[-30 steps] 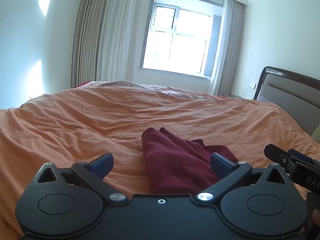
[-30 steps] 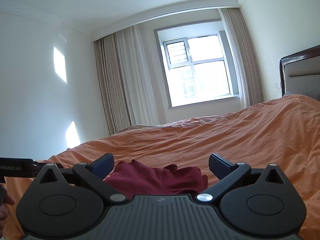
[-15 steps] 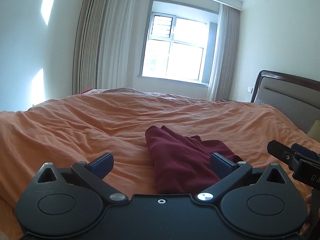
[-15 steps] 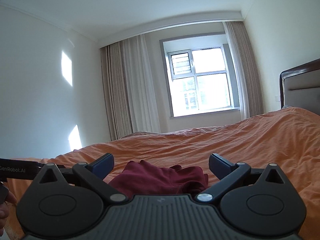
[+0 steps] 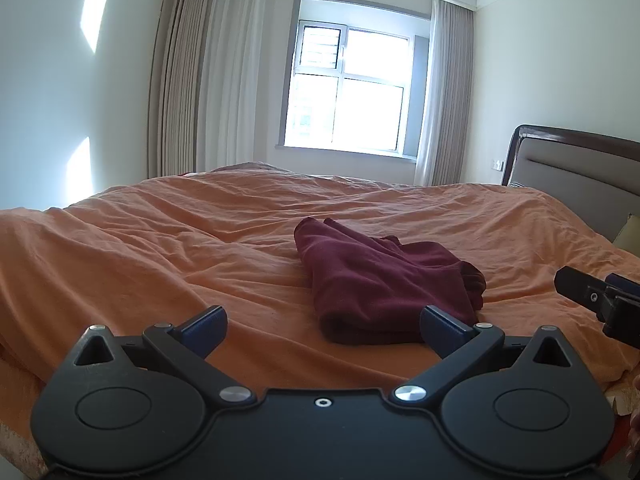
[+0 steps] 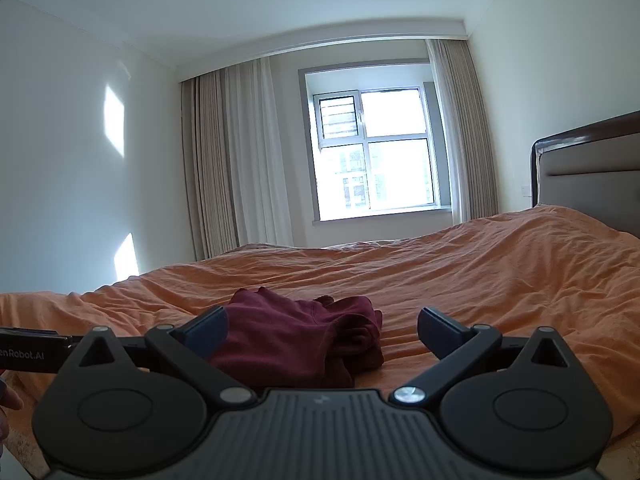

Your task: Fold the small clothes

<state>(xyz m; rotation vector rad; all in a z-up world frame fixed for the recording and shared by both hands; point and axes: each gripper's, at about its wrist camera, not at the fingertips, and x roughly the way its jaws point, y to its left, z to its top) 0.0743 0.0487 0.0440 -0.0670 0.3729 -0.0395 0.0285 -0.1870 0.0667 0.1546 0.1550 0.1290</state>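
Both cameras have pulled back and tilted up since a second ago, so more bedspread now shows in front of the cloth. From the left wrist view, the left hand-held gripper (image 5: 323,326) hangs wide open, holding nothing, above the near edge of the bed (image 5: 140,248), and the maroon garment (image 5: 380,280) lies bundled on the orange cover just beyond the right-side finger (image 5: 444,328); the other tool pokes in at far right. Over to the right wrist view: the right hand-held gripper (image 6: 322,326) is spread open and empty too, the garment (image 6: 296,336) sitting between its fingers but farther off. It looks already folded once, thick at the near edge. My read: take one corner in each gripper, pinch every layer, lift evenly, and lay it flat to avoid dragging the cover.
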